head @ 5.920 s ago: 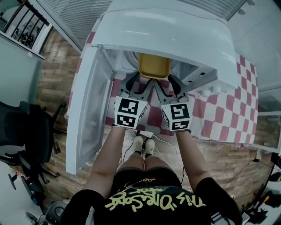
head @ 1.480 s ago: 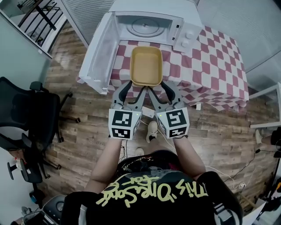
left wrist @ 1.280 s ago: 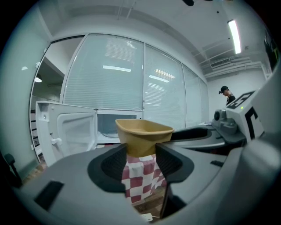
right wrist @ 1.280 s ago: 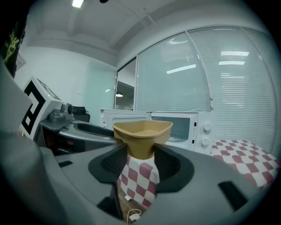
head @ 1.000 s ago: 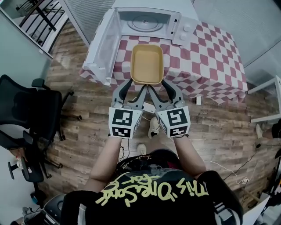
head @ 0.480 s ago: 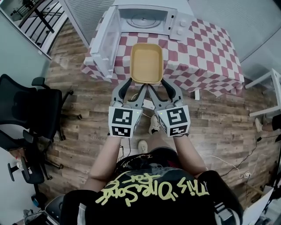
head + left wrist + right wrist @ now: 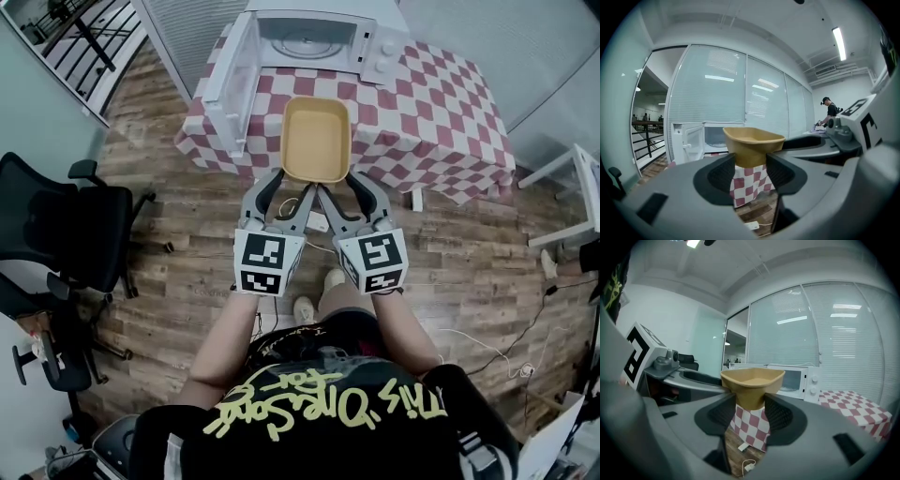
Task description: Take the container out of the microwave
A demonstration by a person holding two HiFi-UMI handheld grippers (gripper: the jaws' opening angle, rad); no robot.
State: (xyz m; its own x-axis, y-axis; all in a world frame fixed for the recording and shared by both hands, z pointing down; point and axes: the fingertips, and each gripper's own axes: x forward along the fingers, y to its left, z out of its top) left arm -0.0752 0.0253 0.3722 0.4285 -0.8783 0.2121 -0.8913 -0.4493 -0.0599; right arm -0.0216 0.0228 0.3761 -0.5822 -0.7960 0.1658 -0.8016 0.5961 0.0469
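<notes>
The yellow container (image 7: 317, 139), pinched at its near corners by the left gripper (image 7: 292, 184) and right gripper (image 7: 344, 185), is held at the open microwave's (image 7: 319, 37) 6 o'clock over the counter (image 7: 441, 122) edge, and is best carried level with both grips matched.

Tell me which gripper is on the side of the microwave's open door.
The left gripper, clamped on the container's near left corner, on the open door's side; the right gripper holds the near right corner.

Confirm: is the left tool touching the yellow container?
Touching. The left gripper view shows the left tool with both jaws pressed against the sides of the yellow container, with no gap on either side.
</notes>
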